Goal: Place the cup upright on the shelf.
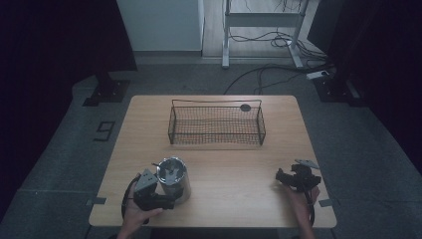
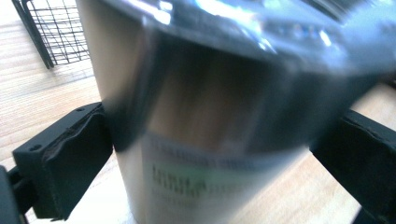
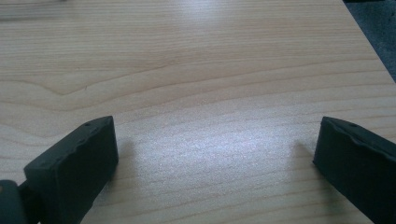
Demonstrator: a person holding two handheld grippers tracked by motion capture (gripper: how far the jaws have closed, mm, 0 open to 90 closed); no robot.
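A shiny metal canister [image 1: 172, 178] stands upright on the wooden worktop [image 1: 234, 164], near its front edge on the person's left side. Its open top faces up and catches the light, and a pale printed label runs around its lower wall, too blurred in the left gripper view to read.

The left tongs [image 1: 160, 195] sit just beside the canister on its near side, held by the person's left hand [image 1: 137, 211], with the grey three-cornered plate on top. In the left gripper view the canister [image 2: 205, 121] stands between the two black jaws, which are spread as wide as they go; the left jaw lies right at the canister's wall and the right jaw at its other flank. Whether the pads press on the metal cannot be told, as the canister is smeared by blur.

The right tongs [image 1: 293, 178] rest low over the worktop near its front right corner, well apart from the canister, in the person's right hand [image 1: 300, 199]. In the right gripper view their jaws stand wide apart with bare wood [image 3: 205, 93] between them, released and holding nothing.

A black wire basket [image 1: 217, 124] sits toward the far middle of the worktop, well apart from both tongs.
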